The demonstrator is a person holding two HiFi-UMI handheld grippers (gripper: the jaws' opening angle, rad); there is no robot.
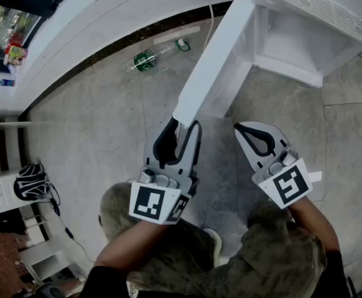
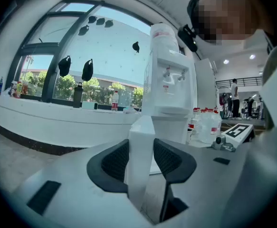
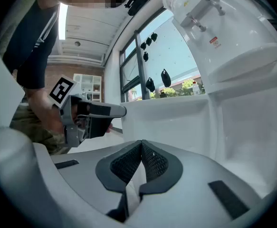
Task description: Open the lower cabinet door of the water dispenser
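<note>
Grey tiled floor, long white window ledge far left, smooth white water dispenser far right, flat lower cabinet door swung open, left gripper pinching its near edge between ribbed black pads, right gripper pressed together, empty.

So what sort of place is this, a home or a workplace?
Probably a workplace common area or lab hall: a white water dispenser stands by a long window ledge with bottles, on a tiled floor, and people stand farther back.
</note>
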